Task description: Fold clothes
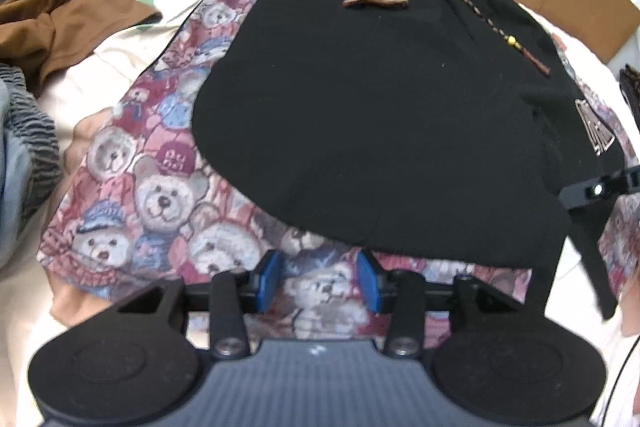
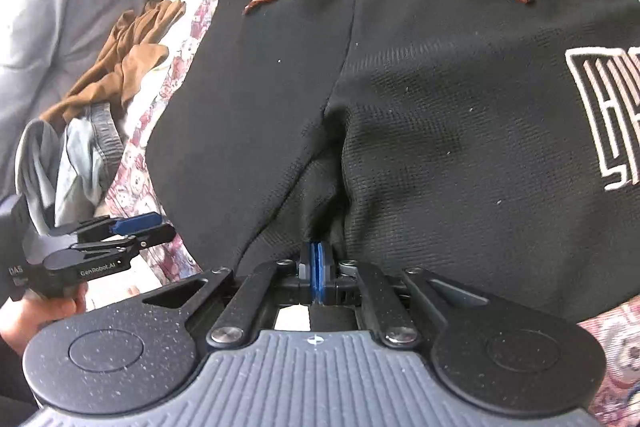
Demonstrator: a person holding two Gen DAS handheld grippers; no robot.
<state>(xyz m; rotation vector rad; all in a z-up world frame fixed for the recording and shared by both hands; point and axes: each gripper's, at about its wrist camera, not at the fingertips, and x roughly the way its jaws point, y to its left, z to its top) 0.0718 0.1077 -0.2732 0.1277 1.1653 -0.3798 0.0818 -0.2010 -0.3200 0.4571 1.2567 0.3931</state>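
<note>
Tongs (image 2: pixel 316 259) seemingly pinching black shorts (image 2: pixel 400 107)

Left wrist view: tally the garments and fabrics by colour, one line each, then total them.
Black drawstring shorts: 1
Brown crumpled garment: 1
Teddy-bear print cloth: 1
Grey-blue ribbed garment: 1
Total: 4

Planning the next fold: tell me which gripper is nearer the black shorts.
Right. The right gripper is clamped on the black shorts hem; the left gripper hovers open over the teddy-bear cloth beside them.
</note>
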